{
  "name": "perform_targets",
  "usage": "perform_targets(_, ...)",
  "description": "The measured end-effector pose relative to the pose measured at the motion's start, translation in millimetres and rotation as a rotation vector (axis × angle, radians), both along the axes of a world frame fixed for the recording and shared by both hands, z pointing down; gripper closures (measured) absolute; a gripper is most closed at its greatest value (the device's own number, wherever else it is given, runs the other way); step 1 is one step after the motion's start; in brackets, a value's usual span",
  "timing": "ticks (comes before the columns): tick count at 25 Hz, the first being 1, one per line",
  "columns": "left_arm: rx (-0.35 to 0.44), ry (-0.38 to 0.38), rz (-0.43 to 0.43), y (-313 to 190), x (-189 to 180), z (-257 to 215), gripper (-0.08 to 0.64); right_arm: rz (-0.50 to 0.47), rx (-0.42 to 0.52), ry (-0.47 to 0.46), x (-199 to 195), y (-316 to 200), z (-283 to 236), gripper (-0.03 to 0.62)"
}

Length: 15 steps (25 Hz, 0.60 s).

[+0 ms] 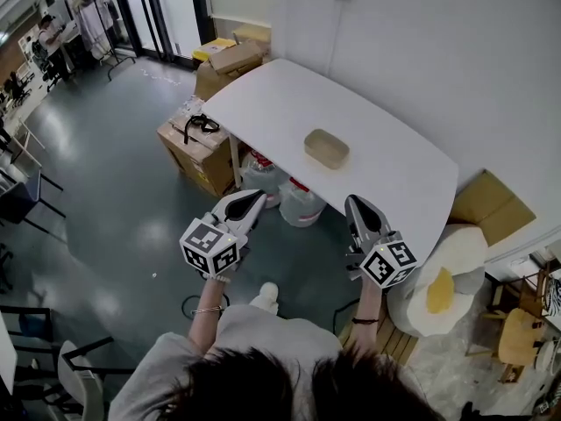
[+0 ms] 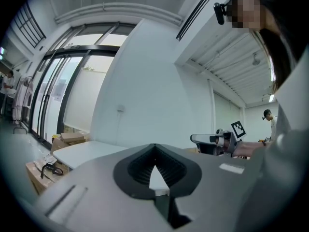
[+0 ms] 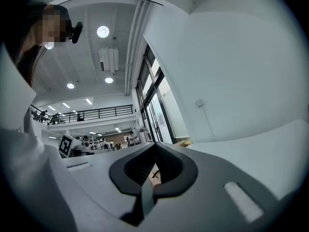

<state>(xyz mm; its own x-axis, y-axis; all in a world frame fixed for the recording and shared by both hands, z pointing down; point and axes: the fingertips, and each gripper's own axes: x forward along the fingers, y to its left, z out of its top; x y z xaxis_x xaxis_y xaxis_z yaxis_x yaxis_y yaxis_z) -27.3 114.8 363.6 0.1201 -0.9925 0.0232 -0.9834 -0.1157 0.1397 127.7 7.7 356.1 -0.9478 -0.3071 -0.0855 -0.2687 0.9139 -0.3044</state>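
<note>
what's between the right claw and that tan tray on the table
Nothing visible. Only bare white table lies between the right claw, held near the table's front edge with its jaws together, and the tan tray.

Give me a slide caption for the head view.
Left gripper and right gripper, jaws shut, held before a table bearing a tray.
</note>
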Motion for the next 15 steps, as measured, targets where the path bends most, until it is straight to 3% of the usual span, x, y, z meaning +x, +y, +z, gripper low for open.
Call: perform_targets(15,-0.019,0.012,0.093,-66.6,-47.3,9.1,0.569,0.093,-0.031,-0.007,-38.6,-53.1,6.6,0.581)
